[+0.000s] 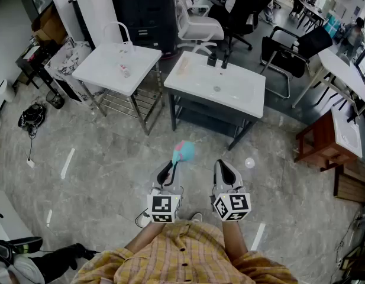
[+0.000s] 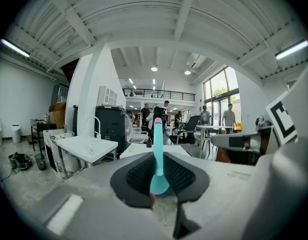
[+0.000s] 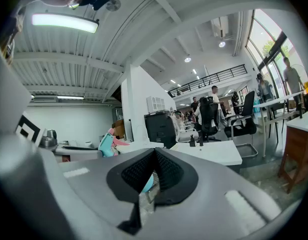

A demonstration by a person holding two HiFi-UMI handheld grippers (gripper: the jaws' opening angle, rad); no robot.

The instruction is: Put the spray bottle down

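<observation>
A teal spray bottle with a pink trigger sticks up and forward from my left gripper, which is shut on it, above the grey floor. In the left gripper view the bottle's teal neck stands upright, clamped between the black pads. My right gripper hangs level beside it on the right, shut with nothing in it. From the right gripper view the bottle's head shows at the left, apart from that gripper's closed jaws.
Two white sink tables stand ahead of me: one with a black faucet straight in front and one to the left. Office chairs are behind them. A wooden stand is at the right. A bag and cables lie at the left.
</observation>
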